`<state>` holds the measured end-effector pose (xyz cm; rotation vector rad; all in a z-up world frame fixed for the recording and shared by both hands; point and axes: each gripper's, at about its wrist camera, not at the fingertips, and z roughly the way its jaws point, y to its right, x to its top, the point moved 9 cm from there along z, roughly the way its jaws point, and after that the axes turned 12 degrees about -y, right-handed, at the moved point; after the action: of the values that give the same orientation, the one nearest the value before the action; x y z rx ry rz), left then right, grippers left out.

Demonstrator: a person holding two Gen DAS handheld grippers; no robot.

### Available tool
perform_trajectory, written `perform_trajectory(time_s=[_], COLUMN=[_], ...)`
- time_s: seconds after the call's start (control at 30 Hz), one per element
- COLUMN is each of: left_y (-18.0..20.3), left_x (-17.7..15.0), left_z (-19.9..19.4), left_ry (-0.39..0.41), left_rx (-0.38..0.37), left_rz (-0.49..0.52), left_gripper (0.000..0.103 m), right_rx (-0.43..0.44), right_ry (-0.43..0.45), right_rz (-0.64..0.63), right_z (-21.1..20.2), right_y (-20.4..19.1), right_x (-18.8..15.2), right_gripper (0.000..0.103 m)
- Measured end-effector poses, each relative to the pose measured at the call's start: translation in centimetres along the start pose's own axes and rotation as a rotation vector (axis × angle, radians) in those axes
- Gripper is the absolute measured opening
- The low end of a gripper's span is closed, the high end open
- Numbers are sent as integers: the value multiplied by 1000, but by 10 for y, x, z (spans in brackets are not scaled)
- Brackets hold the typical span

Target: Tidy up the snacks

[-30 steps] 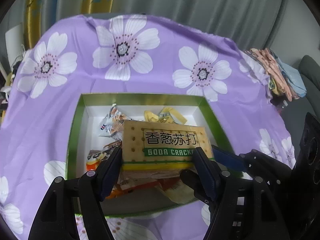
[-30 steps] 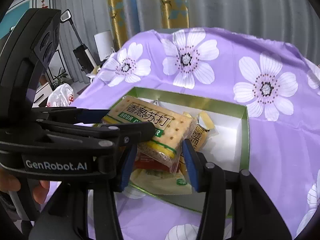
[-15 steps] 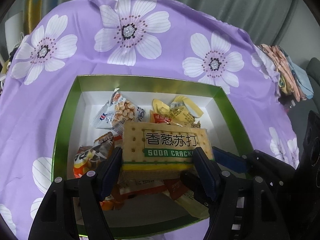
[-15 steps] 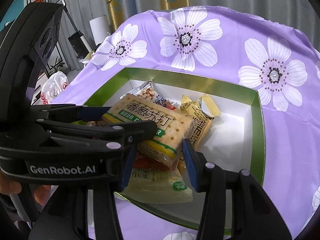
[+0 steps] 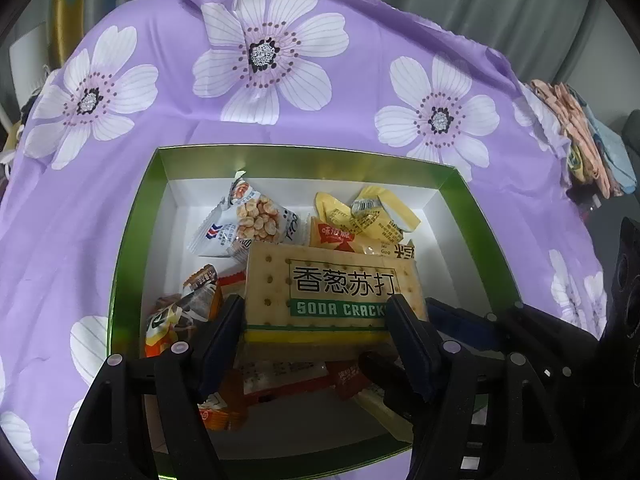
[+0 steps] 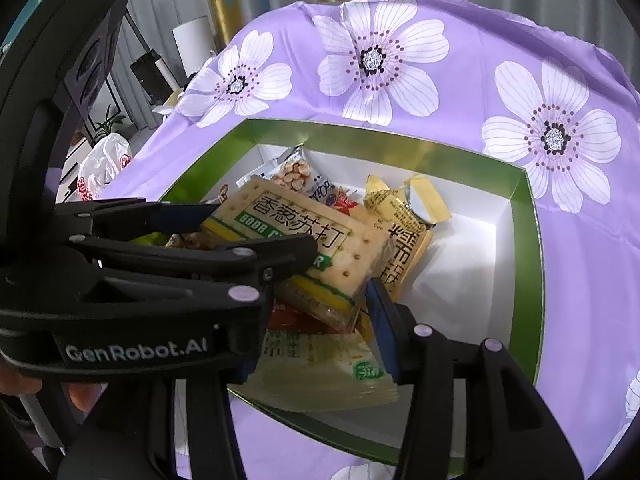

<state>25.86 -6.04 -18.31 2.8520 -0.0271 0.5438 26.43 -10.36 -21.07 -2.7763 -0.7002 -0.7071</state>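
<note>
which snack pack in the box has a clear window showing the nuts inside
The white and blue packet at the box's far left, behind the soda cracker pack. The other wrappers are printed and opaque.

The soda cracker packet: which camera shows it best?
The left wrist view: the soda cracker packet faces the lens squarely, label readable, held between the left tongs. The right wrist view shows it slanted, with a black finger hiding part of the label.

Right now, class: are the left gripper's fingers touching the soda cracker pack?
Touching. The left wrist view shows both fingers pressed against the soda cracker pack's short ends.
</note>
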Motion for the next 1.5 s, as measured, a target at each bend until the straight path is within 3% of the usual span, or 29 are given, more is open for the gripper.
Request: perform_trajectory(time_s=[0.13,0.37,0.47,0.57,0.8,0.87,1.2,1.5], left_y=[0,-4,-6,-8,-7,-5,11,20], left_x=[0,-1,-4,-5,-15,-20,-45,-56], left_z=[0,-7,-22,-42,-81,-92,-161,-212], left_ry=[-4,-13,5,46,87,96,139,187], left_rx=[7,56,101,135,197,207,186,230], left_rz=[0,-9,7,11,18,22,20,29], left_gripper=[72,80,89,92,96,101,101,101], right_rx=[0,-12,-32,-59,-120,-151,-200,-186], right_ry=[-8,-20,-6,16,44,43,76,146], right_rz=[6,34,39,30,35,46,22,29], right_z=[0,-7,-22,-40,-77,-87,-150,-210], right_y=[-1,-3,-5,-7,-9,-8,-27,-46], right_x=[-1,-6,-8,-9,-16,-20,-34,-30], right_gripper=[51,73,83,92,97,103,103,103])
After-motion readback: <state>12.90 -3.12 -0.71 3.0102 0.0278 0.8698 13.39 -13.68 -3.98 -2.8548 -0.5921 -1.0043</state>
